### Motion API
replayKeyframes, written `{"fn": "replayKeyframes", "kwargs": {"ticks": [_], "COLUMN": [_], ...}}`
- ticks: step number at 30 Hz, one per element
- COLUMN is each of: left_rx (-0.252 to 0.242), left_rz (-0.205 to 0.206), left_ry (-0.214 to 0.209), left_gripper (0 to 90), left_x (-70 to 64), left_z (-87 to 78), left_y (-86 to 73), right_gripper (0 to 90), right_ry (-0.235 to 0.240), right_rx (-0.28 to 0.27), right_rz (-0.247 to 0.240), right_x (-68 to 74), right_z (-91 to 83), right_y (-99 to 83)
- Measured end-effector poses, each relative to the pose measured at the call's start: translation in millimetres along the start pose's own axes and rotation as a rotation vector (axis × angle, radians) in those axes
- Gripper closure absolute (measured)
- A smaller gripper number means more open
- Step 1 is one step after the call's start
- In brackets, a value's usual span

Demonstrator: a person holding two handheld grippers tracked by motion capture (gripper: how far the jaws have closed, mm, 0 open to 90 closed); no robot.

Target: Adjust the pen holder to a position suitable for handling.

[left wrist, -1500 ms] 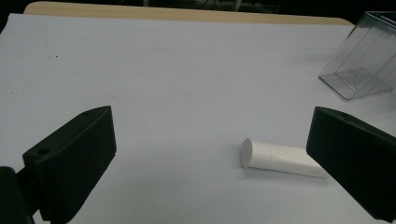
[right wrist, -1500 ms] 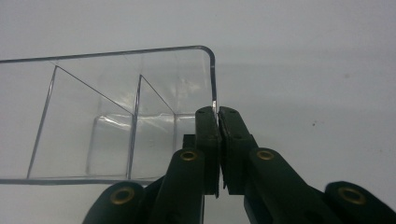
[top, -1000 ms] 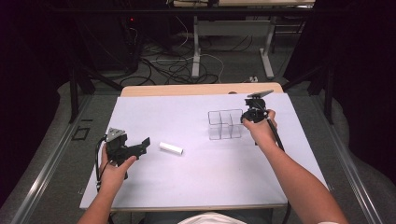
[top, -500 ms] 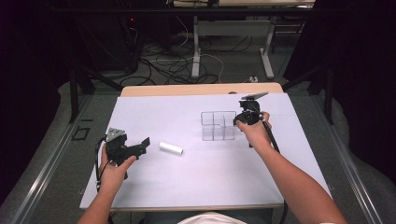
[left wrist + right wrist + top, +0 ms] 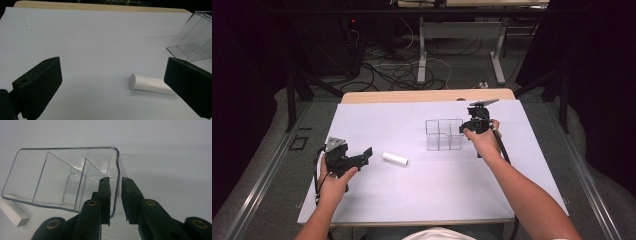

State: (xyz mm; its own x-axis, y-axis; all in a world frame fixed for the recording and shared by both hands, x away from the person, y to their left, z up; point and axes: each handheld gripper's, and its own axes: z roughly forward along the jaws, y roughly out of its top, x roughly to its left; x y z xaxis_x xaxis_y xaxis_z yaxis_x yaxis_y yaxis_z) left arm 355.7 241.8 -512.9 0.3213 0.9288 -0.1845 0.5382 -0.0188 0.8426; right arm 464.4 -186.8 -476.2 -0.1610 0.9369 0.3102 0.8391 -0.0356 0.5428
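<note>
One clear organizer (image 5: 443, 134), one white tube (image 5: 395, 159)

Cylinder (image 5: 395, 159) laid flat on the table (image 5: 437, 200), divided box (image 5: 443, 134) set to its right and farther back, apart from it, left gripper (image 5: 362, 156) positioned left of the cylinder, right gripper (image 5: 464, 128) placed at the box's right wall.

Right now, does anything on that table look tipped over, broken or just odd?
Nothing looks broken or spilled. The white cylinder lies on its side on the white table, between the open jaws of the left gripper. The right gripper pinches one wall of the clear divided box, which stands upright.
</note>
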Motion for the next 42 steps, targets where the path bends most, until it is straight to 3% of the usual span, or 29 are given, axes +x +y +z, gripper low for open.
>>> {"fn": "replayKeyframes", "kwargs": {"ticks": [2,6,9,11,12,15,21,25,28,33,39,42], "left_rx": [-0.001,-0.004,0.0,0.0,0.0,0.005,-0.001,-0.003,-0.006,-0.016,-0.011,-0.017], "left_rz": [-0.002,-0.001,-0.006,-0.001,0.002,0.002,0.006,-0.002,0.003,0.013,0.015,0.018], "left_ry": [0.001,0.004,0.004,0.009,0.012,0.006,0.007,0.008,0.017,0.011,-0.005,-0.005], "left_gripper": [1.4,1.4,1.4,1.4,1.4,1.4,1.4,1.4,1.4,1.4,1.4,1.3], "left_x": [0.1,2.0,3.2,3.4,3.4,3.8,4.8,6.1,6.1,4.2,3.1,3.2], "left_z": [0.1,1.1,1.2,1.4,1.5,1.5,0.4,-1.1,-1.3,-0.6,0.5,0.5], "left_y": [-0.1,0.0,-0.1,-0.1,-0.1,-0.2,-0.1,0.0,0.8,2.1,1.6,1.5], "right_gripper": [68.1,63.1,58.7,53.2,53.2,50.2,42.6,39.8,35.6,33.7,25.5,22.5], "right_ry": [0.009,0.035,0.067,0.081,0.081,0.089,0.13,0.148,0.14,0.145,0.145,0.15], "right_rx": [-0.023,-0.073,-0.111,-0.177,-0.177,-0.216,-0.274,-0.295,-0.306,-0.287,-0.281,-0.275], "right_rz": [-0.024,-0.072,-0.081,-0.141,-0.141,-0.219,-0.323,-0.357,-0.417,-0.462,-0.572,-0.582], "right_x": [-0.7,-3.8,-3.4,-2.1,-2.1,0.0,6.2,11.1,15.9,24.5,33.8,36.5], "right_z": [-4.5,-9.7,-16.5,-24.3,-24.3,-30.7,-39.5,-43.1,-44.4,-46.7,-50.9,-51.8], "right_y": [-0.1,-1.5,-2.1,-4.5,-4.5,-7.2,-13.4,-18.4,-22.0,-29.3,-32.5,-32.4]}}
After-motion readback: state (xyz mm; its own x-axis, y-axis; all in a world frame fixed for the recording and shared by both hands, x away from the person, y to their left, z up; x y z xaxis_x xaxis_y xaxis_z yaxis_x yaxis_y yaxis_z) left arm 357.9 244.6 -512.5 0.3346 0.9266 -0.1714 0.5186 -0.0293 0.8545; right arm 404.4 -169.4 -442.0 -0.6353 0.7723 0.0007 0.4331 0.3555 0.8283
